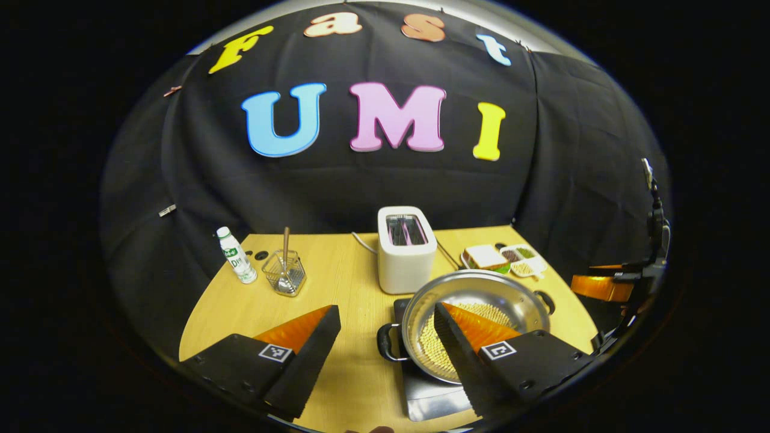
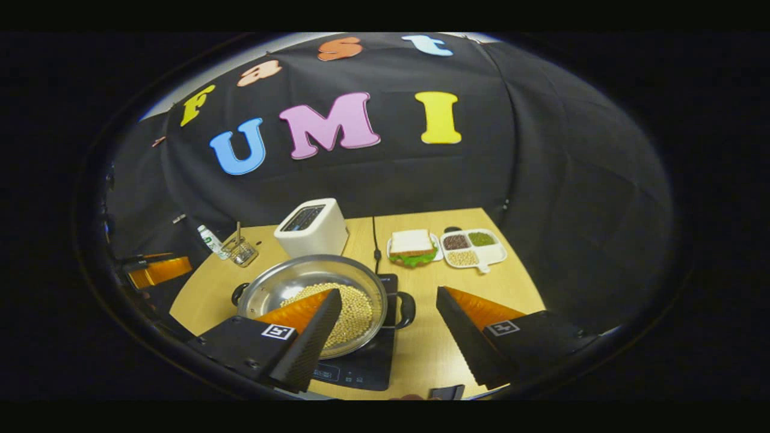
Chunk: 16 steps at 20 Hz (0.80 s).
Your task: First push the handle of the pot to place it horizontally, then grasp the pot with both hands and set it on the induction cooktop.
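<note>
A steel pot [image 1: 481,294] with pale beans [image 1: 442,355] in it stands on the black induction cooktop [image 1: 430,400]. Its two black handles point left [image 1: 388,343] and right [image 1: 544,300]. My left gripper [image 1: 385,352] is open above the table, with the pot's left handle showing between its fingers. In the right gripper view the pot [image 2: 289,282] rests on the cooktop [image 2: 361,364], and my right gripper [image 2: 391,337] is open with the pot's right handle [image 2: 404,310] between its fingers. Neither gripper touches the pot.
Behind the pot stands a white toaster [image 1: 406,249] with its cable [image 2: 374,237]. A small bottle [image 1: 236,255] and a wire basket [image 1: 286,273] holding a utensil sit back left. A sandwich plate [image 2: 412,246] and a divided tray [image 2: 473,246] sit back right.
</note>
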Tool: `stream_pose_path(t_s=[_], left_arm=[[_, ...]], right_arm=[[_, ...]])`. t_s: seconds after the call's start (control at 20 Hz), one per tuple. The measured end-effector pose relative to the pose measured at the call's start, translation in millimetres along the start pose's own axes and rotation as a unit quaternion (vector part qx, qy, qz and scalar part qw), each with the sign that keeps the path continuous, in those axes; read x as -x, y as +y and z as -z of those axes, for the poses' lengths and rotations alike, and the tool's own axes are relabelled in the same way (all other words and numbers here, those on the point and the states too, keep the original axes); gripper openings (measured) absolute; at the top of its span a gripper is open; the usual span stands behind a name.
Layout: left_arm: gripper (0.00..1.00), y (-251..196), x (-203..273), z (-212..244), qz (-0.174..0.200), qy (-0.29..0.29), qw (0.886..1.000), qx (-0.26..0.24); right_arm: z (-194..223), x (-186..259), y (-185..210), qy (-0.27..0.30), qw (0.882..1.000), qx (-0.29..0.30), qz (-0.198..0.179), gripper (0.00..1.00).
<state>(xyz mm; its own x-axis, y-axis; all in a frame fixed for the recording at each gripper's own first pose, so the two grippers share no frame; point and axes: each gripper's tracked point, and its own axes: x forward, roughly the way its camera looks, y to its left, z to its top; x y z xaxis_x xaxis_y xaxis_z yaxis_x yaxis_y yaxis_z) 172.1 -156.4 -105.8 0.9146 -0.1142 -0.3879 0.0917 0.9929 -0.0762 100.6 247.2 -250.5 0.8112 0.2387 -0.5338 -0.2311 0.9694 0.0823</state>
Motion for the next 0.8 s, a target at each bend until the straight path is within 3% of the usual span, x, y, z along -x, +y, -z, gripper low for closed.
stream_pose_path(t_s=[0.2, 0.35, 0.55, 0.8], left_arm=[[0.98, 18, 55, -50, 0.001, -0.072, 0.997, 0.000], [0.98, 41, 98, -68, -0.028, -0.111, 0.993, -0.027], [0.98, 60, 149, -67, -0.056, -0.158, 0.986, -0.013], [0.98, 78, 208, -46, -0.051, -0.204, 0.978, 0.003]], right_arm=[[-75, 54, 22, -0.107, 0.994, -0.033, -0.004, 0.98], [-109, 95, 30, -0.185, 0.981, -0.055, 0.001, 0.98], [-113, 144, 28, -0.250, 0.967, -0.033, 0.040, 0.98], [-97, 200, 11, -0.298, 0.951, -0.009, 0.083, 0.98]])
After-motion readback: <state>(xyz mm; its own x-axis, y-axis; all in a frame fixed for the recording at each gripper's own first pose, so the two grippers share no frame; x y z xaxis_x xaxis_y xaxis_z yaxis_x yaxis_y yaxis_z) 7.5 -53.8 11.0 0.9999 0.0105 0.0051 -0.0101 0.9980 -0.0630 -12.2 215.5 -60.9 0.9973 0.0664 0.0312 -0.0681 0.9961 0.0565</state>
